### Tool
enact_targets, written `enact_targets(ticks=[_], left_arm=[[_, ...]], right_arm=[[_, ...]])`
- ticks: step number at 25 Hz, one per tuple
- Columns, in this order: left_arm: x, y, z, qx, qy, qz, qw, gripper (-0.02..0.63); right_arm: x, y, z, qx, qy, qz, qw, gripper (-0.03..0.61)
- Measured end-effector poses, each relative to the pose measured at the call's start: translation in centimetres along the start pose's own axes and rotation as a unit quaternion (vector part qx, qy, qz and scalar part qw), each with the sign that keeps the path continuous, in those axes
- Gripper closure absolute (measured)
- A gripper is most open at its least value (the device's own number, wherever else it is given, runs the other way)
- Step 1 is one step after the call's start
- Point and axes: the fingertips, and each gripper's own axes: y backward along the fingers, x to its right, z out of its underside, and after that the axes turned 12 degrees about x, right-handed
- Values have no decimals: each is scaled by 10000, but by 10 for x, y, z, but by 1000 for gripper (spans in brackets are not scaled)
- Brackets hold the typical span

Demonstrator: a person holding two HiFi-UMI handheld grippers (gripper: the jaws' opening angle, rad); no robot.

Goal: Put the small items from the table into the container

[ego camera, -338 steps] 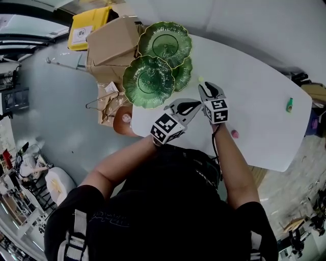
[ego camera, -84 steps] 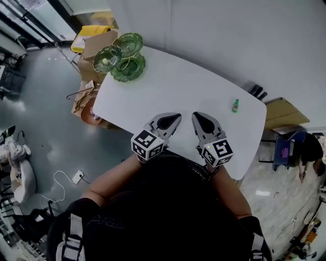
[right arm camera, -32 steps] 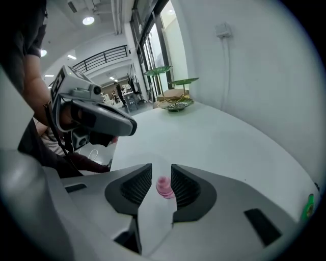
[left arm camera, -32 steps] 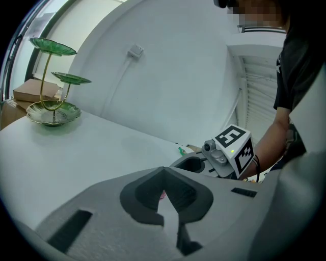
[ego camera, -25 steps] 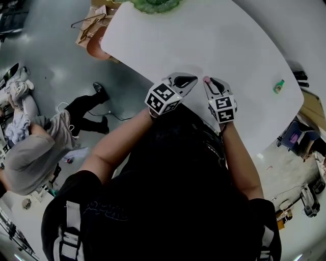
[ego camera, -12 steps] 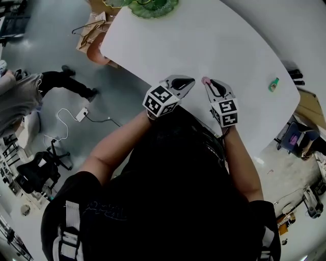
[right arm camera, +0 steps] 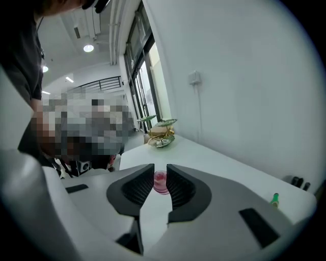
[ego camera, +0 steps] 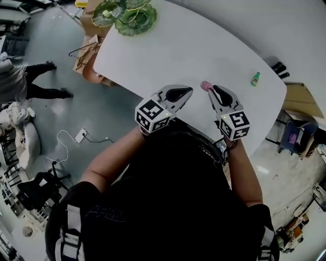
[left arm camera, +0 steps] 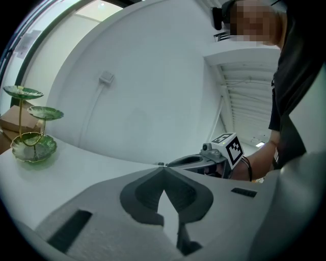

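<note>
- Right gripper view: the right gripper [right arm camera: 161, 172] has its claw squeezed narrow on a small round pink see-through pot [right arm camera: 161, 183], so the pick-up step looks done
- The left gripper [left arm camera: 164, 169] has its claw pressed together with nothing in it
- The green glass three-level dish stand [ego camera: 127, 14] sits at the far end of the white table [ego camera: 204, 46]
- Next, I think, carry the pink pot there and let go gently
- A small green bottle [ego camera: 255, 78] waits on the table
</note>
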Motion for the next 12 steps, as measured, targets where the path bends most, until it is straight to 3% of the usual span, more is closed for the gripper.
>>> enact_targets(ticks=[6,12], left_arm=[[36,-9,-46,473,-242,10,9986,609],[58,-17,-54,519,-481,-37,9975,609]], right_arm=[[-8,45,-62,748,180,18,9970,497],[-9,65,-85,1036,202,-106,9944,497]])
